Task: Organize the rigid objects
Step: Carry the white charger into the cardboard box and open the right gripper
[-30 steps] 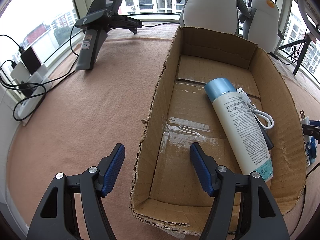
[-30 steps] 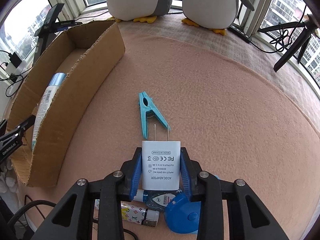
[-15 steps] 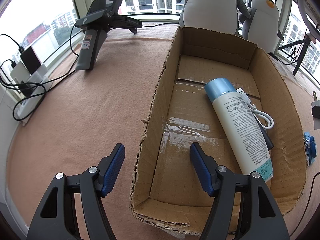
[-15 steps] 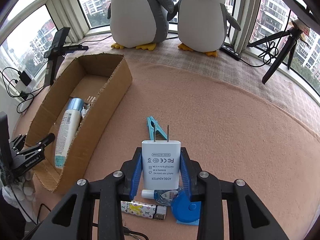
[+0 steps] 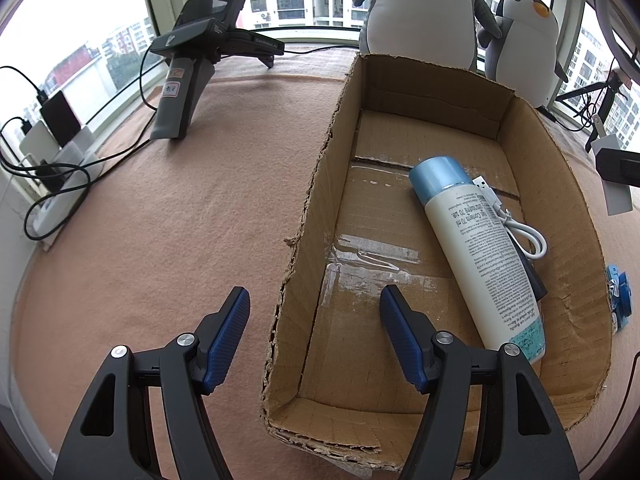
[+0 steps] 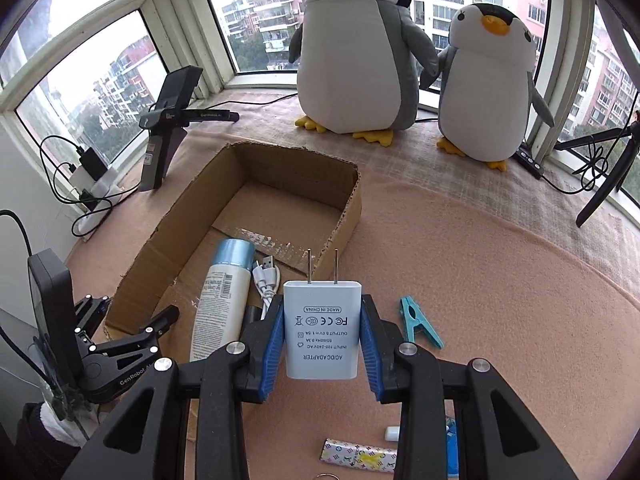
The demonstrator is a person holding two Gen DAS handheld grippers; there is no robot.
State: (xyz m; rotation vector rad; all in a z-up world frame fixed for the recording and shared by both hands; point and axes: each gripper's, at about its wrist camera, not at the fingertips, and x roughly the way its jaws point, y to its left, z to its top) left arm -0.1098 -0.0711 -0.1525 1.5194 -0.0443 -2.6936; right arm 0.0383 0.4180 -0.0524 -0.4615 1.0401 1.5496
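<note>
The box [image 6: 348, 200] already holds a bottle [image 6: 220, 300] and a white cable [image 6: 264, 276], while a peg [image 6: 418, 322] and a few small things on the near counter [image 6: 500, 280] are left to sort. The right gripper [image 6: 322, 340] has its jaws clenched on the adapter [image 6: 320, 336], and the left gripper [image 5: 316, 340] waits with jaws released astride the box's left wall. Compared with a second ago, the adapter has risen off the counter and now hangs over the box's near right edge.
</note>
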